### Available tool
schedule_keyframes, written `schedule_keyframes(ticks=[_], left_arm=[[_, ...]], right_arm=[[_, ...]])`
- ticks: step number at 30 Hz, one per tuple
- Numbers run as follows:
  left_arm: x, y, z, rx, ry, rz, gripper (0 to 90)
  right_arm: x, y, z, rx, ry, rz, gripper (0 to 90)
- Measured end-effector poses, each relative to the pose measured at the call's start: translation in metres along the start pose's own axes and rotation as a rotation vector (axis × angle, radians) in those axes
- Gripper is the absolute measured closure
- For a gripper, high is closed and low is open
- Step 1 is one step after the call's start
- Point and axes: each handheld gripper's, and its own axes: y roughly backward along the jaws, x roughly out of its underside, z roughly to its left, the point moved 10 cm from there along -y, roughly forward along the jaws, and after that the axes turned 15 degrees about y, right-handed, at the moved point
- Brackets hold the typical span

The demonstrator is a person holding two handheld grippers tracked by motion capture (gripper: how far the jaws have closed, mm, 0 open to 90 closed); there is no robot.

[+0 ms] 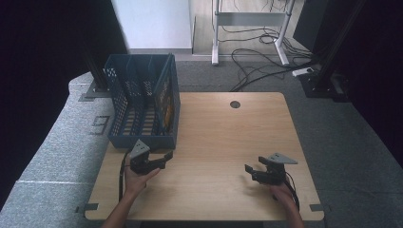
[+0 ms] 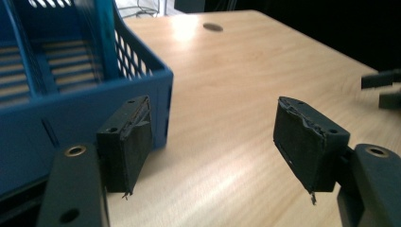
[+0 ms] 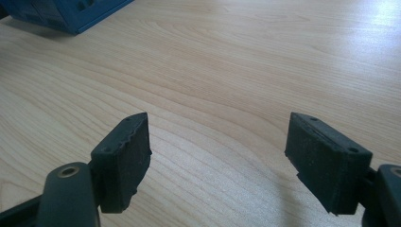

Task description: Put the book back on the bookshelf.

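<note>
— Blue plastic, slotted and perforated: is that the basket [image 1: 142, 102] on the desk [image 1: 223, 137]?

— Yes. The basket stands at the far left part of the pale wooden desk, with dividers running along its inside. In the high view something yellowish shows in its right-hand compartment, too small to make out.

— Where is the left hand-held gripper [image 1: 161, 158]?

— It sits just in front of the basket's near right corner, held in the person's left hand [image 1: 135, 180]. Its jaws point toward the right and stand well apart, with nothing between them. In the left gripper view [image 2: 215, 142] the left jaw lies just beside the basket's [image 2: 71, 94] corner wall; whether it touches cannot be told.

— And the right hand-held gripper [image 1: 251, 172]?

— It is near the front right part of the desk, well apart from the basket, held by the person's right hand [image 1: 284, 192]. Its jaws point left and are also spread wide, gripping nothing. The right gripper view [image 3: 217, 156] shows bare wood grain between the two black pads [image 3: 125, 158], and a corner of the basket [image 3: 61, 14] at the upper left.

— Anything else on the desk?

— A round dark cable hole [image 1: 235, 104] near the far edge. Beyond the desk, grey carpet [image 1: 57, 142] covers the floor, loose cables [image 1: 266, 61] lie near a white frame [image 1: 249, 21], and a grey three-cornered plate [image 1: 139, 148] tops the left hand-held gripper.
</note>
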Motion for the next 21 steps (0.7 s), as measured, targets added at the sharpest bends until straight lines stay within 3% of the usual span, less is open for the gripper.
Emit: schedule_keyframes(ticks=[6, 10, 21], left_arm=[[0.026, -0.001, -0.002, 0.020, 0.007, 0.046, 28.8], [0.041, -0.003, -0.001, 0.003, -0.022, 0.086, 28.7], [0.059, -0.010, 0.007, -0.035, -0.016, 0.134, 27.9]], right_arm=[[0.002, -0.001, -0.002, 0.016, 0.001, 0.013, 22.6], [0.005, -0.003, -0.003, 0.031, 0.011, 0.037, 22.7], [0.007, -0.006, -0.003, 0.047, 0.031, 0.072, 23.8]])
